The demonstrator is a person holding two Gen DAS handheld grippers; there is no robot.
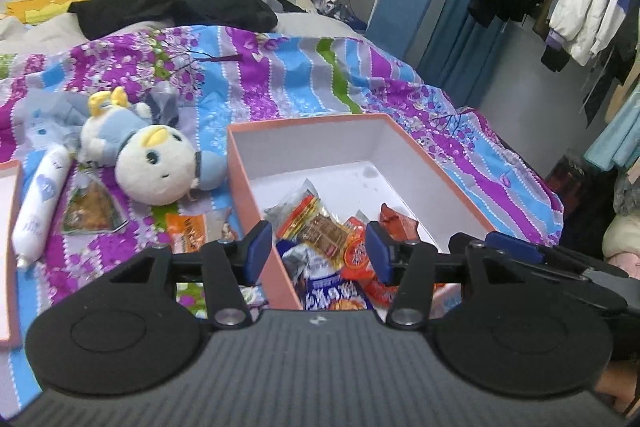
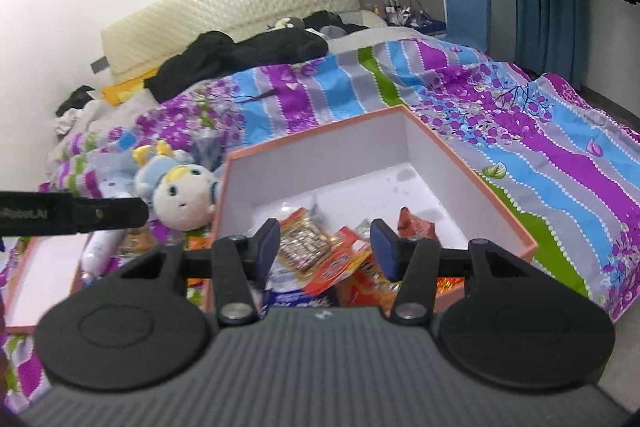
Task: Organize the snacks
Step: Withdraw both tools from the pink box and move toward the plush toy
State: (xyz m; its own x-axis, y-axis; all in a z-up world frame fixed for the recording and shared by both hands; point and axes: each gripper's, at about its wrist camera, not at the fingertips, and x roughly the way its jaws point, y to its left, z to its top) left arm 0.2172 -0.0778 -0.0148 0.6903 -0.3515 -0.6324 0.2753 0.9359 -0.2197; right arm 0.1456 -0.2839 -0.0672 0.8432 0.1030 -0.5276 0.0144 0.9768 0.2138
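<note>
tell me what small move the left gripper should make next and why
Probably swing the left gripper, open and empty, left toward the clear triangular snack packet on the striped bedspread. The pink cardboard box already holds several wrappers, while this packet, a white tube-shaped pack and an orange packet lie outside it.

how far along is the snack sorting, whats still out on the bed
Done: a pile of wrapped snacks already lies in the near end of the pink box. In hand: nothing; the left gripper and right gripper are both open and empty above the box. Left: a white tube snack, a clear triangular packet and an orange packet on the bedspread beside the plush toy.
</note>
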